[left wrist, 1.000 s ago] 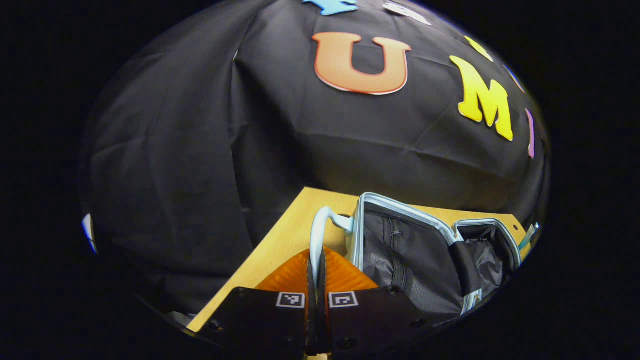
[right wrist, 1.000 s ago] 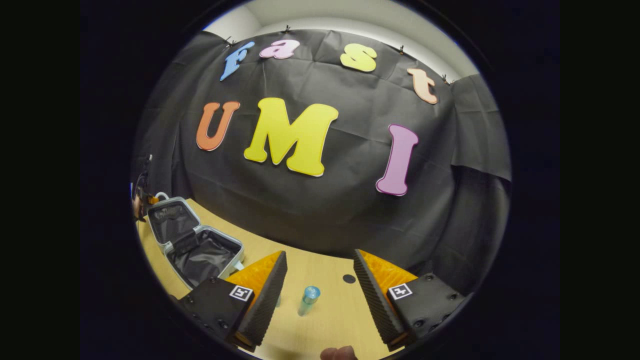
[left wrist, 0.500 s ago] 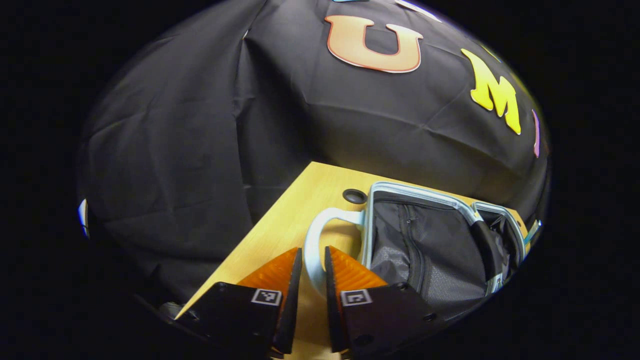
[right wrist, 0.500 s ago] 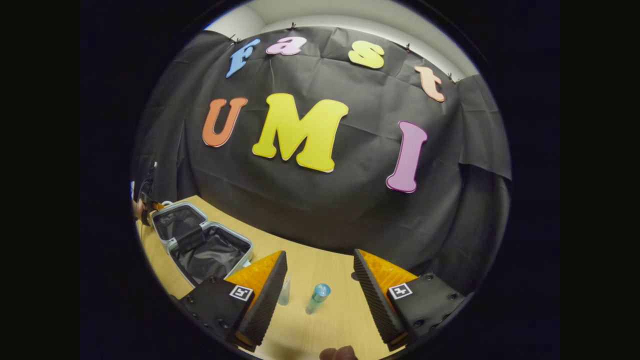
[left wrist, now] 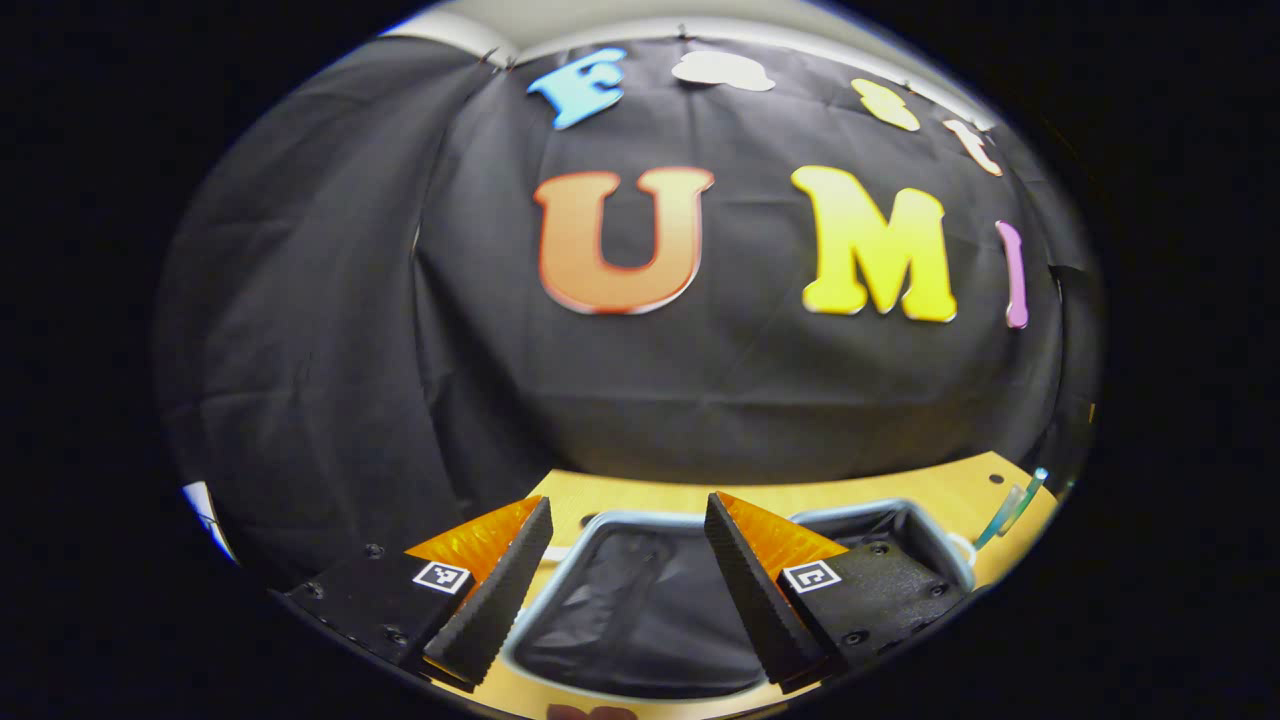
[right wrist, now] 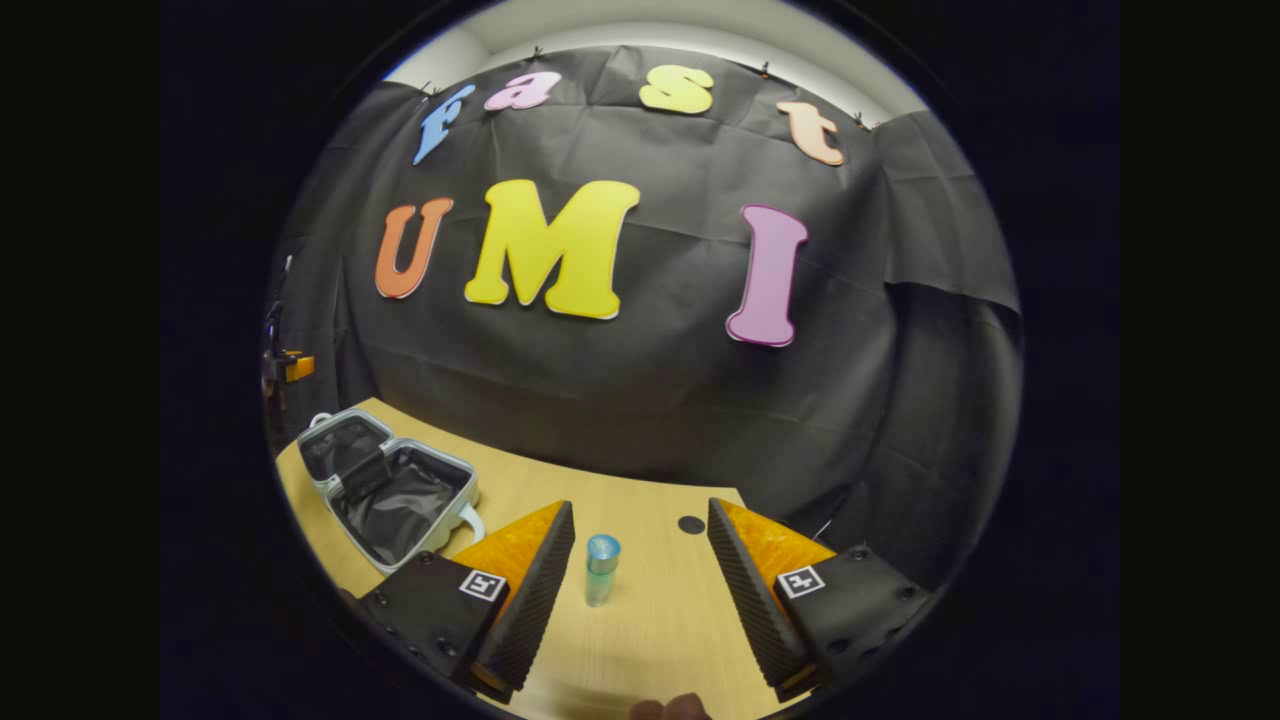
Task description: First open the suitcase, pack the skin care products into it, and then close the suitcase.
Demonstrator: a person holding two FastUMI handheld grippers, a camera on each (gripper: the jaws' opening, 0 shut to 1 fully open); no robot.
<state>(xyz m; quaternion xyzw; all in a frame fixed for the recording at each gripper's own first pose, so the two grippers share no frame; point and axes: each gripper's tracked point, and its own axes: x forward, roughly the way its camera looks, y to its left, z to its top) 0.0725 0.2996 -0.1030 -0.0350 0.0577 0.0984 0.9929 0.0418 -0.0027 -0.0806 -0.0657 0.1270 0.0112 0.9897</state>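
In the left gripper view, the left gripper (left wrist: 627,560) hangs with its fingers spread wide apart and nothing between them, just above the open suitcase (left wrist: 640,610), whose dark lined inside shows in the gap between the two fingers. The suitcase lies flat on the wooden table (left wrist: 960,478), its pale rim running round both halves, and a pale handle (left wrist: 962,548) curves out at its far right end. Beyond that end, near the table's right edge, a slim clear bottle with a blue-green top (left wrist: 1012,500) appears tilted by the lens, well apart from the suitcase. In the right gripper view, the right gripper (right wrist: 640,575) also has its fingers wide apart, holding nothing. Between the fingers, a little farther on, a small clear bottle with a blue cap (right wrist: 601,568) stands upright on the table (right wrist: 660,640), touching neither finger. A small dark round hole (right wrist: 691,524) sits in the tabletop past the bottle, to its right. Farther off to the left, the suitcase (right wrist: 385,485) lies open with both halves flat and its black lining exposed, its handle (right wrist: 470,522) pointing toward the gripper. Behind the table hangs the black cloth wall (right wrist: 640,400).
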